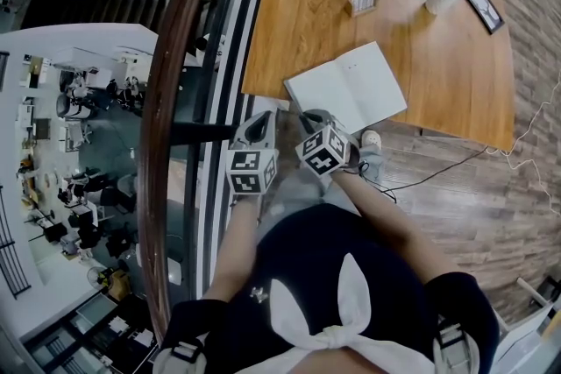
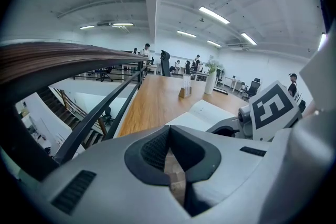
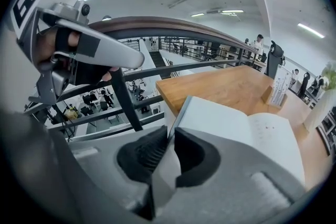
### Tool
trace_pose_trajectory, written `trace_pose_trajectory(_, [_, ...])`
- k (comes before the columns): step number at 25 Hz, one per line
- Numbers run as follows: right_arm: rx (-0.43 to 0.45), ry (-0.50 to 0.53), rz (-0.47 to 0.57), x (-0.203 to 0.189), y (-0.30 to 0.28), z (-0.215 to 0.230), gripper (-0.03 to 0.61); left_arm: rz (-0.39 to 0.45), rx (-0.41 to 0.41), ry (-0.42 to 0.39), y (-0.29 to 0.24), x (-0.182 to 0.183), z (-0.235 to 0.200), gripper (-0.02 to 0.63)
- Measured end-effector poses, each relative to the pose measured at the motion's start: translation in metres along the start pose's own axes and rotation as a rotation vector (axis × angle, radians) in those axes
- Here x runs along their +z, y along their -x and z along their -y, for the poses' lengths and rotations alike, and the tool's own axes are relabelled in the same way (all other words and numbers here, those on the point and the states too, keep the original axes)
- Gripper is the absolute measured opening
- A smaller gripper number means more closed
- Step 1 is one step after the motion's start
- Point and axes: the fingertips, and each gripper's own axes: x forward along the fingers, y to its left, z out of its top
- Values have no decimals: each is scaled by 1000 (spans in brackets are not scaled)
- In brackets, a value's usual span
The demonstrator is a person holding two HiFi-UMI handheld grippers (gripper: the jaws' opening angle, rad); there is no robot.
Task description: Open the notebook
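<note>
Evidently the right gripper pinches the open notebook by its cover at the table edge, probably laying it flat; the left gripper idles alongside, jaws together and empty.

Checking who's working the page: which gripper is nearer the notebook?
Right. The right gripper is at the notebook's near corner, its edge between the jaws; the left gripper hangs beside it, off the table.
</note>
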Motion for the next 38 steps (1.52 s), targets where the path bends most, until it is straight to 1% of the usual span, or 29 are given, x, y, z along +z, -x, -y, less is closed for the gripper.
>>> trace_pose_trajectory(9, [83, -66, -2, -5, -3, -1, 58, -8, 9, 4, 1, -2, 1, 18])
trace_pose_trajectory(16, [104, -119, 12, -9, 4, 10, 58, -4, 14, 3, 1, 1, 7, 17])
trace_pose_trajectory(21, [97, -199, 68, -2, 21, 25, 58, 8, 22, 10, 1, 9, 12, 18])
trace_pose_trajectory(25, [78, -230, 121, 3, 40, 45, 58, 21, 31, 18, -2, 15, 18, 18])
trace_pose_trajectory(33, [72, -229, 229, 13, 73, 71, 56, 60, 39, 33, -9, 33, 40, 18])
trace_pose_trajectory(38, [73, -231, 276, 17, 97, 87, 18, 80, 41, 37, -13, 43, 57, 18])
